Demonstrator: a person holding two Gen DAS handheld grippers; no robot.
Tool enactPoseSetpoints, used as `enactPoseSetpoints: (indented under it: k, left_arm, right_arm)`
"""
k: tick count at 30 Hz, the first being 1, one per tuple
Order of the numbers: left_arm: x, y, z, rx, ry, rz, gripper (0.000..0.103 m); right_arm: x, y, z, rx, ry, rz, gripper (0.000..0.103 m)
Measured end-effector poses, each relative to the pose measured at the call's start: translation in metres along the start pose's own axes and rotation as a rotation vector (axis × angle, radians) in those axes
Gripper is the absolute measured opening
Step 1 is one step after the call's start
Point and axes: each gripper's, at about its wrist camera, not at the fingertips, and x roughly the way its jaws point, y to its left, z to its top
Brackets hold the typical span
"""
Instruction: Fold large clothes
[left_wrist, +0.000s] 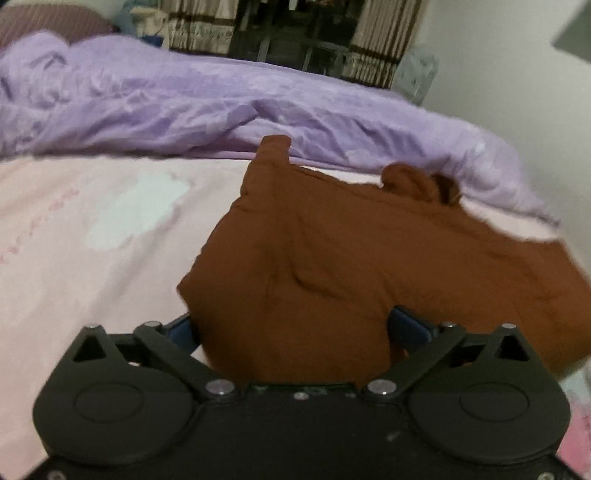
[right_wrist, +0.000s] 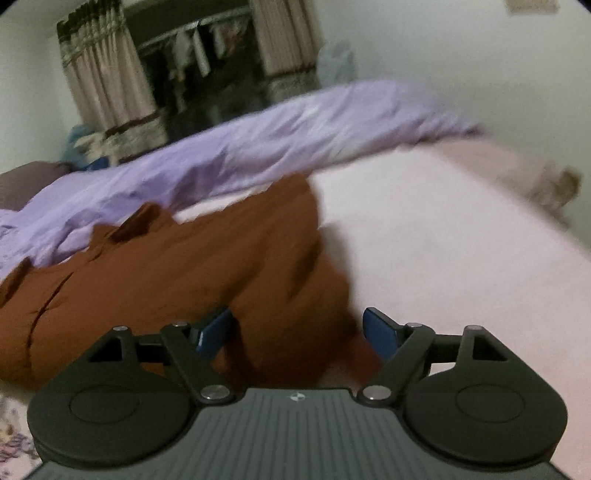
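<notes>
Brown garment (left_wrist: 314, 258) bunched between wide-spread fingers of left tool (left_wrist: 295, 332) and right tool (right_wrist: 299, 332), near bed's (left_wrist: 92, 240) right edge.

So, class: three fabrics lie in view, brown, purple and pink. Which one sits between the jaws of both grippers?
The brown garment: it bunches between both grippers' jaws, while the purple duvet and pink sheet lie untouched.

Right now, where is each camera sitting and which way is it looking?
Left wrist: rides on the left gripper, looking along its fingers across the pink bed sheet; its blue fingers flank the brown garment.
Right wrist: rides on the right gripper, facing the garment's other end.
Both share the brown garment, purple duvet, curtains.
</notes>
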Motion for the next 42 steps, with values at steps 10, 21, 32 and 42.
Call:
enactPoseSetpoints:
  k: [10, 21, 32, 42]
  left_arm:
    - [-0.079, -0.008, 0.011, -0.112, -0.188, 0.083, 0.011]
    - [-0.128, 0.015, -0.084, -0.167, 0.030, 0.157, 0.020]
    - [-0.153, 0.013, -0.050, -0.083, -0.191, 0.195, 0.103]
    - [-0.054, 0.016, -0.022, -0.023, 0.043, 0.156, 0.102]
  right_arm:
    - [-0.072, 0.036, 0.025, 0.052, -0.072, -0.039, 0.016]
    - [-0.148, 0.026, -0.050, 0.122, 0.052, -0.087, 0.016]
    - [-0.150, 0.019, -0.040, 0.092, -0.074, -0.236, 0.085]
    - [-0.062, 0.009, -0.006, 0.068, 0.015, -0.176, 0.091]
